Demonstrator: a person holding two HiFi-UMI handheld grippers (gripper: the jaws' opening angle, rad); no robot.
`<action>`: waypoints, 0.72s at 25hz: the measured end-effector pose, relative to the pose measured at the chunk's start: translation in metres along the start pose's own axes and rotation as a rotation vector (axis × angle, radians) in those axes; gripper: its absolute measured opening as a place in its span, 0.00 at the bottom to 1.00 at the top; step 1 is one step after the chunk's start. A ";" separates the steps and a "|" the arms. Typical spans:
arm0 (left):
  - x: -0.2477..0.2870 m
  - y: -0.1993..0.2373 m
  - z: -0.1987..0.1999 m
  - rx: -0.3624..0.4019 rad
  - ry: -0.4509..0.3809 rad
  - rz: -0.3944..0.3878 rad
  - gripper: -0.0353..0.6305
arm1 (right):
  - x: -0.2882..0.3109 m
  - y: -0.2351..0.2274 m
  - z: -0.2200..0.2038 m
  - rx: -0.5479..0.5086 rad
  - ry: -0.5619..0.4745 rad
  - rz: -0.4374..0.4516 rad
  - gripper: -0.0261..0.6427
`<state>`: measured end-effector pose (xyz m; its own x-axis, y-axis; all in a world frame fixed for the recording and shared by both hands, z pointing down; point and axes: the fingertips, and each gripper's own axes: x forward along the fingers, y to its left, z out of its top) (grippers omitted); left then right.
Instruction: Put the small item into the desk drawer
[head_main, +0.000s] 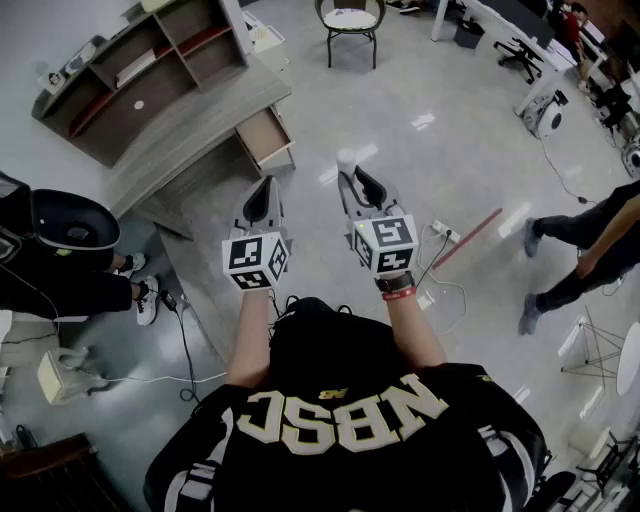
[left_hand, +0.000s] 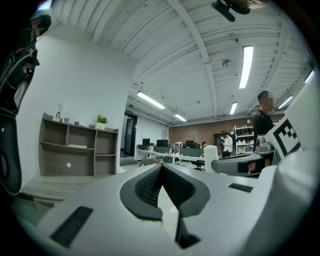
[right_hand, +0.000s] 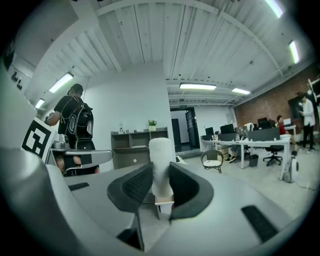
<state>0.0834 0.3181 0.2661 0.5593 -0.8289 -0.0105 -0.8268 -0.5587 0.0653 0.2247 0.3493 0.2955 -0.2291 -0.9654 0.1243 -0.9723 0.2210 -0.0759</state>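
My right gripper is shut on the small item, a white cylinder that stands upright between the pads and sticks out past the fingertips. In the right gripper view the item fills the gap of the right gripper. My left gripper is held level beside it, shut and empty, and its pads meet at the tip in the left gripper view. The wooden desk is ahead to the left. Its drawer is pulled out and open, some way beyond both grippers.
A grey shelf unit stands behind the desk. A person in black is at the left and another person at the right. A power strip with cables and a red stick lie on the floor; a chair is ahead.
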 end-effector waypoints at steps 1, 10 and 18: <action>0.001 -0.001 -0.001 0.006 0.003 0.002 0.08 | 0.001 -0.001 -0.002 -0.004 0.004 0.003 0.20; -0.003 0.011 -0.025 0.003 0.049 0.039 0.08 | 0.021 0.001 -0.025 0.031 0.052 0.048 0.20; 0.029 0.067 -0.043 -0.044 0.048 0.060 0.08 | 0.089 0.029 -0.034 0.082 0.072 0.117 0.20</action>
<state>0.0472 0.2577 0.3129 0.5121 -0.8579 0.0427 -0.8560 -0.5056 0.1078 0.1747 0.2745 0.3380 -0.3464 -0.9205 0.1805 -0.9324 0.3167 -0.1744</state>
